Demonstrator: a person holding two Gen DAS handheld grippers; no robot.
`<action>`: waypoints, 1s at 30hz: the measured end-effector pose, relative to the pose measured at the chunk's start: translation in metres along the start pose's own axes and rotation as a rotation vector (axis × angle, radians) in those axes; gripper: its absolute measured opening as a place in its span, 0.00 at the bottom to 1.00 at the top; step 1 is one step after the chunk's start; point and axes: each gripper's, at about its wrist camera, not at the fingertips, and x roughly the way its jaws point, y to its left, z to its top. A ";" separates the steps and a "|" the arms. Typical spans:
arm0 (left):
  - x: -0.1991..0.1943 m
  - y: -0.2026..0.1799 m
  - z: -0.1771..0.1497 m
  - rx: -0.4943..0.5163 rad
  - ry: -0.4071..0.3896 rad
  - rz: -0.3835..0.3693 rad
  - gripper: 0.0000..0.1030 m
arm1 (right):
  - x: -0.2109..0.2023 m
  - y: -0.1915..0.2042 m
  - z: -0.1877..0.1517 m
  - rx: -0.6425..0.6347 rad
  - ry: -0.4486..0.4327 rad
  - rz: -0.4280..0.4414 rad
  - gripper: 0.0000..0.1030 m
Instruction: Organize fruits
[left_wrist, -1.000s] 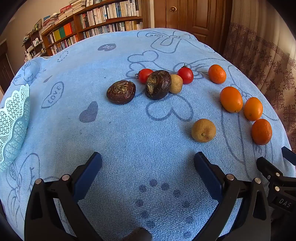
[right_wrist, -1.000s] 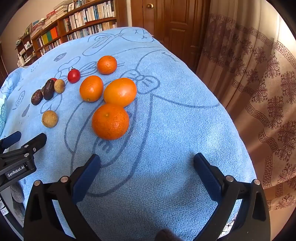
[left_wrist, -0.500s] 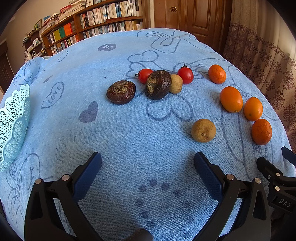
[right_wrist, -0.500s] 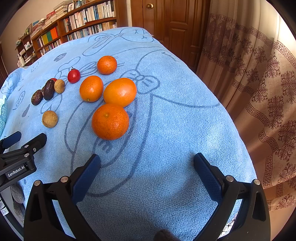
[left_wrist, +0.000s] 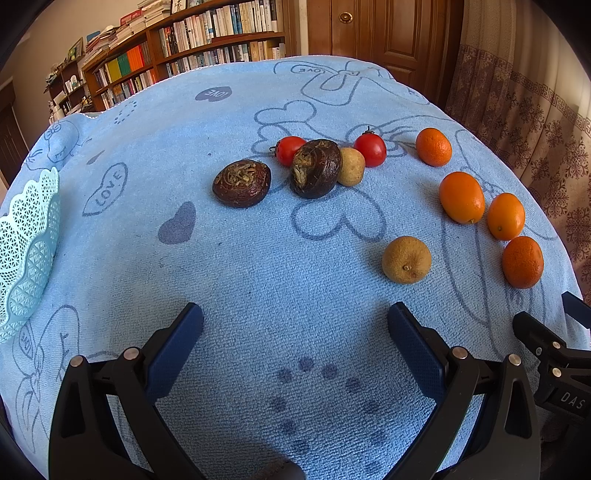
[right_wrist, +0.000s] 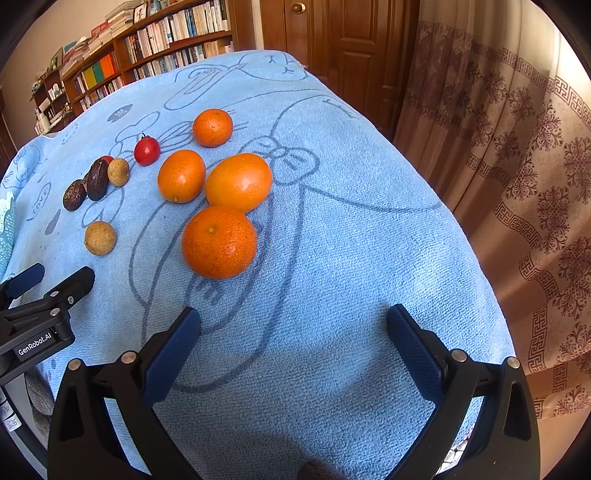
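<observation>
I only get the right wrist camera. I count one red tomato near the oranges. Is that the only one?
Observer: No. The left wrist view shows a second tomato, partly behind the larger dark fruit.
Operator: And that pale blue sliver at my left edge?
Observer: A lattice basket with a scalloped rim, at the table's left side.
Operator: Is the other gripper holding something?
Observer: No. The left gripper is open, with only blue towel between its fingers.
</observation>
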 end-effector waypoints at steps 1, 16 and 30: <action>0.000 0.000 0.000 0.000 0.000 0.000 0.98 | 0.000 0.001 -0.001 -0.003 0.006 0.002 0.95; 0.000 0.000 0.000 0.001 0.002 0.001 0.98 | -0.009 0.009 -0.008 -0.063 -0.023 -0.046 0.95; -0.001 0.001 -0.003 0.000 0.002 -0.001 0.98 | -0.004 -0.003 -0.006 -0.015 0.012 0.028 0.95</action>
